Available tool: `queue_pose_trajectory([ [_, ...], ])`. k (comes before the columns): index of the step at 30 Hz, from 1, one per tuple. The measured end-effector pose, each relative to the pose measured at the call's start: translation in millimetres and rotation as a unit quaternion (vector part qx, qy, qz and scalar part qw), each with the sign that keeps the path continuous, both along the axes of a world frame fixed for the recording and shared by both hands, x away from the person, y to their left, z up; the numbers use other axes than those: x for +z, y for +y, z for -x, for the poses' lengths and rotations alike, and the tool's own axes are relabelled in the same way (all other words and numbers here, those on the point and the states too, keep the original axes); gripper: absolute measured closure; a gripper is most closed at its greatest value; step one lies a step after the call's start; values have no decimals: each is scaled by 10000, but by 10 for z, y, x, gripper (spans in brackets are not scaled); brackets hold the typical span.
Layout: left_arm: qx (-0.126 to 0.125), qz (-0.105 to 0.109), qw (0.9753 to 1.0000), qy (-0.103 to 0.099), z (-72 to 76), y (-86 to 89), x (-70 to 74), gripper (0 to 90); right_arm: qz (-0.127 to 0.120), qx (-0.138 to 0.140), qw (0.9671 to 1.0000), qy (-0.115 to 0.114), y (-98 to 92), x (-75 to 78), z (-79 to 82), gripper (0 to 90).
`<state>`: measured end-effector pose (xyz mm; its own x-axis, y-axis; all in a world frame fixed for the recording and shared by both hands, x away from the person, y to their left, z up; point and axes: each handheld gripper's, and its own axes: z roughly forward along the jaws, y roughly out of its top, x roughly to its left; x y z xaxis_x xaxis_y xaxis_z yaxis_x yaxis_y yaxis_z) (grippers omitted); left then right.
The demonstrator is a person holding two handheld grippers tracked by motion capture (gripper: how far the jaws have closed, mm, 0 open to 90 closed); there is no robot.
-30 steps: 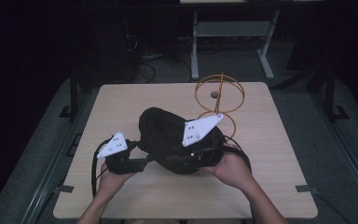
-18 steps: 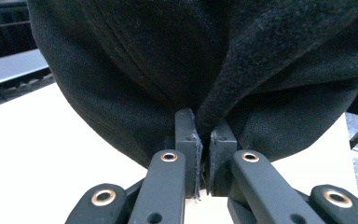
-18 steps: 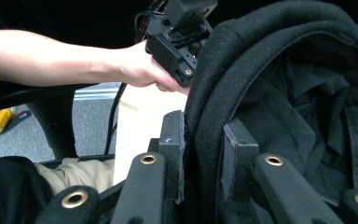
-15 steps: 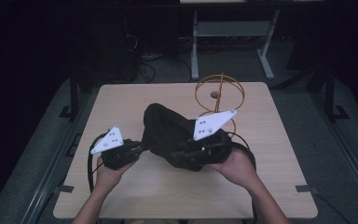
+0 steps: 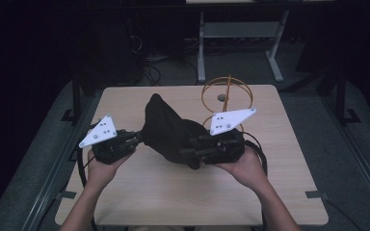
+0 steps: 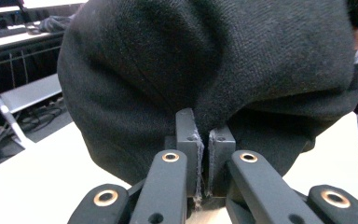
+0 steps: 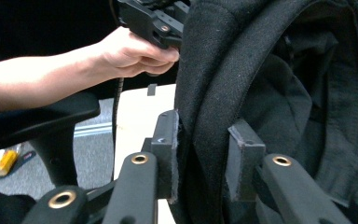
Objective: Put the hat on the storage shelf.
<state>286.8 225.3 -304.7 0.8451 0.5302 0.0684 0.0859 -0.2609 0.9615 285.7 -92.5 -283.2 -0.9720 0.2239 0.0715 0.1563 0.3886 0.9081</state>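
Holding: both grippers carry a black knit hat (image 5: 171, 132) over the middle of the wooden table (image 5: 279, 192), its crown bulging up and back toward the far edge.
Left gripper (image 5: 136, 138): jaws pressed nearly together on the hat's edge; in the left gripper view only a thin fold of the fabric (image 6: 204, 140) sits between the pads, so the pinch looks like an anchor for that side of the rim.
Right gripper (image 5: 192, 153): jaws stand partly apart with a thick roll of the brim (image 7: 205, 154) between them; the left pad touches the cloth, the right pad (image 7: 242, 156) sits against the inner lining, so it seems to grip the doubled rim.
Why held so: two grips on opposite sides of the rim spread the opening, which I judge suits stretching the hat for placing over something.
Stand: a gold wire stand (image 5: 227, 94) waits just behind the right gripper, apart from the hat.
Change: compared with half a second ago, the left gripper sits closer to the hat and the crown leans further left and back.
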Motion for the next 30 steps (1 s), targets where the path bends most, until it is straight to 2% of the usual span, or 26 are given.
queue_pose_trajectory([
  [2, 10, -44, 10000, -35, -9, -7, 68, 870, -84, -61, 9999, 17, -17, -13, -17, 622],
  [3, 28, -34, 10000, -56, -23, -11, 131, 869, -137, -152, 9998, -38, -33, -35, -29, 566],
  [4, 28, -34, 10000, -56, -23, -11, 131, 869, -144, -186, 9997, -23, -39, -49, -36, 532],
  [5, 41, -54, 10000, -69, -30, -15, 162, 869, -144, -186, 9997, -23, -39, -49, -36, 532],
  [7, 103, -185, 9997, -126, -58, -18, 239, 870, -120, -239, 9996, 20, -68, -104, -43, 476],
  [10, 145, -191, 9996, -127, -69, -4, 274, 870, -140, -318, 9994, 14, -131, -170, -28, 430],
  [13, 211, -95, 9997, -126, -76, 64, 308, 871, -147, -397, 9991, -26, -230, -242, -4, 395],
  [19, 287, 74, 9995, -61, -106, 163, 320, 870, -44, -659, 9978, 39, -418, -405, 21, 369],
  [21, 312, 165, 9994, 4, -138, 188, 324, 871, 18, -839, 9964, 76, -532, -500, 31, 352],
  [22, 312, 165, 9994, 4, -138, 188, 324, 871, 18, -839, 9964, 76, -532, -500, 31, 352],
  [23, 304, 160, 9994, 50, -163, 194, 332, 870, 42, -953, 9954, 103, -619, -561, 43, 327],
  [26, 301, 88, 9995, 84, -199, 187, 352, 870, 43, -1103, 9937, 183, -722, -617, 59, 302],
  [30, 301, 6, 9995, 109, -231, 172, 374, 870, 75, -1199, 9926, 202, -824, -673, 77, 292],
])
